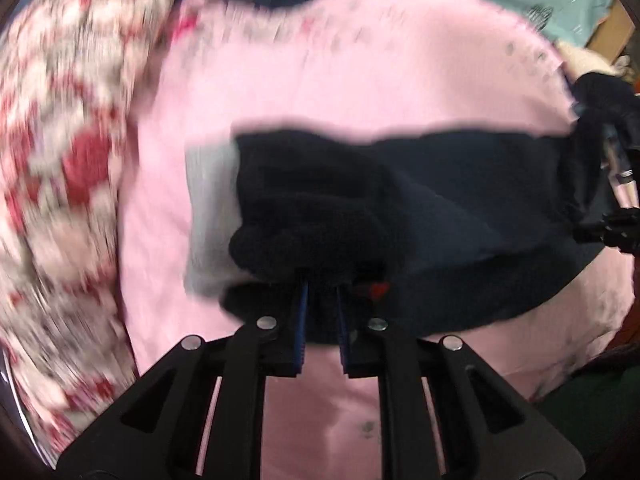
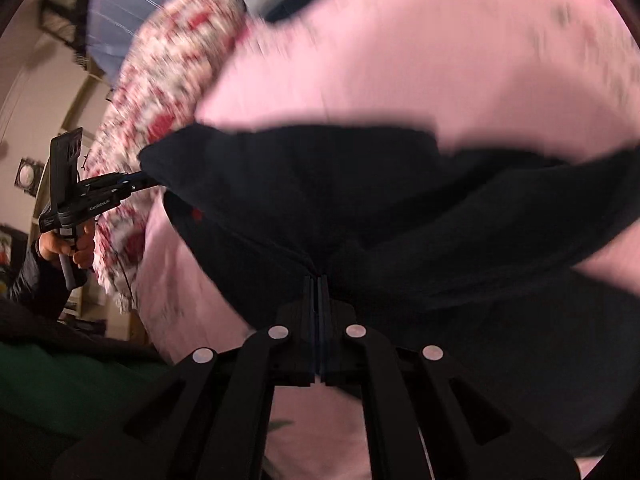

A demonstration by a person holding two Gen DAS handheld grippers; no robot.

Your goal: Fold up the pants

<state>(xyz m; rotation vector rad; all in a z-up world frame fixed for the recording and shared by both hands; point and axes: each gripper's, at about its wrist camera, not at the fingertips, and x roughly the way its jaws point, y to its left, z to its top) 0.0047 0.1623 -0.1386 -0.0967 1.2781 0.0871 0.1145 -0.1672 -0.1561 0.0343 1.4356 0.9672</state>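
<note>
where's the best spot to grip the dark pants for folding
At the two ends of their top edge, from the near side. The pants hang stretched over the pink sheet between the left gripper and right gripper.

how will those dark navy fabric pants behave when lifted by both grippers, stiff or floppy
Likely floppy: the dark navy fabric pants sag between the left gripper and right gripper. Probably light, since pinches at their edge hold them. They bunch thickly, so unlikely to slip.

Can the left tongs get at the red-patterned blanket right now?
Probably not: the left tongs are shut on the dark pants, which the right tongs also grip. The blanket lies off to the left, so they would have to let go first.
</note>
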